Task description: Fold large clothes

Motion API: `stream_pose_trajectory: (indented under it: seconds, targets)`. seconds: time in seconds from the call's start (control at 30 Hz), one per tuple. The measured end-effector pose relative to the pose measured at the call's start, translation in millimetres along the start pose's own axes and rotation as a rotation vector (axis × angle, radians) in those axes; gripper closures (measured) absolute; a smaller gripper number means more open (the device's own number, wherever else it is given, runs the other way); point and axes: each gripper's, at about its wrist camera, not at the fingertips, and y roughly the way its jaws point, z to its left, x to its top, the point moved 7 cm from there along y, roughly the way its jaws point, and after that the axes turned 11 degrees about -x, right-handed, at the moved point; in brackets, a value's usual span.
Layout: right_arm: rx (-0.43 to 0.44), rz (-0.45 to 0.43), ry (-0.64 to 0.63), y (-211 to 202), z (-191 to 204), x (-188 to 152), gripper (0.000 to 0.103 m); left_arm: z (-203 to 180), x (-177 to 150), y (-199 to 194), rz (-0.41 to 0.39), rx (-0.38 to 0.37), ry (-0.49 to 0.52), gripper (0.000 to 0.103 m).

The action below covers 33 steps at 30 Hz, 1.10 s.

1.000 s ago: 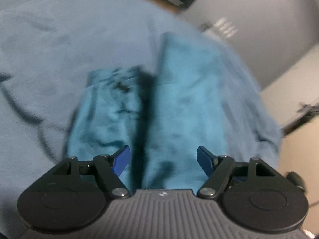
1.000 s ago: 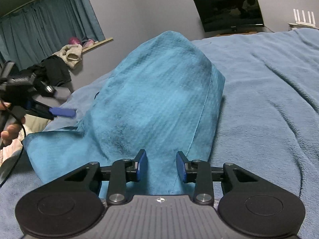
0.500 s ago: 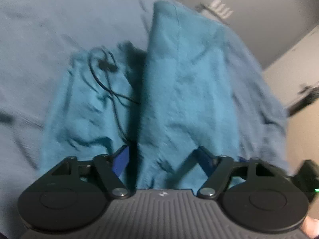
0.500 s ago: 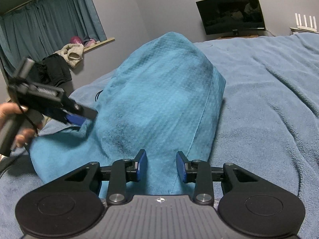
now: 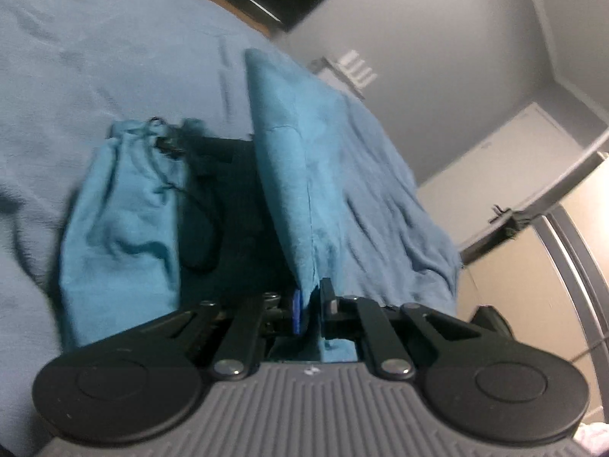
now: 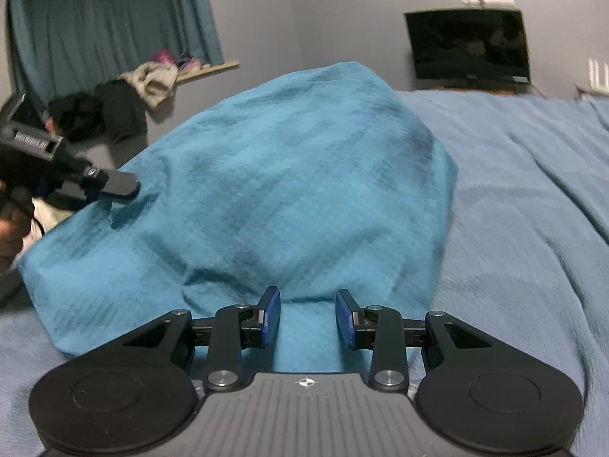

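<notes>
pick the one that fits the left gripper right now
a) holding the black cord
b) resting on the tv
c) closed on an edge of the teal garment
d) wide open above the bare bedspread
c: in the left wrist view the left gripper has its jaws drawn together with a thin edge of the teal garment pinched between them, and the fabric rises from the pads in a taut ridge.
</notes>
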Motion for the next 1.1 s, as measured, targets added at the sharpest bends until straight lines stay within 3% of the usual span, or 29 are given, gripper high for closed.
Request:
stream_pose_trajectory:
  seconds: [0.07,0.13,0.2,0.23,0.33,0.4,0.47,0.53,0.73,0.97,1.1]
  targets:
    - [-0.004,-0.009,-0.049,3,9,1,0.066,7,-2,5,-0.003,0.007,-0.039,0.094]
    - [-0.018,-0.015,-0.087,6,16,0,0.066,12,-3,12,0.015,0.058,-0.012,0.087]
    - [-0.024,-0.013,-0.106,10,20,-2,0.066,14,-6,19,0.044,0.161,0.065,0.090]
    - [-0.028,-0.014,-0.114,12,21,-3,0.066,15,-5,21,0.043,0.245,0.109,0.096]
    - [0.002,-0.060,-0.107,3,23,4,0.066,22,-4,24,0.034,0.337,0.154,0.098]
    - [0.030,-0.154,-0.070,-16,17,20,0.067,27,-5,27,0.038,0.345,0.145,0.099]
    - [-0.036,-0.254,-0.085,-29,7,38,0.064,30,-7,28,0.029,0.331,0.122,0.099]
    - [-0.136,-0.288,-0.121,-25,-6,53,0.059,38,-8,24,0.009,0.314,0.085,0.098]
    - [-0.206,-0.203,-0.155,40,-26,72,0.065,48,-10,13,-0.057,0.303,0.049,0.098]
    - [-0.240,-0.137,-0.274,112,-11,88,0.067,63,-10,7,-0.070,0.332,0.036,0.099]
    - [-0.242,-0.133,-0.331,129,-5,101,0.067,65,-10,12,-0.063,0.337,0.012,0.099]
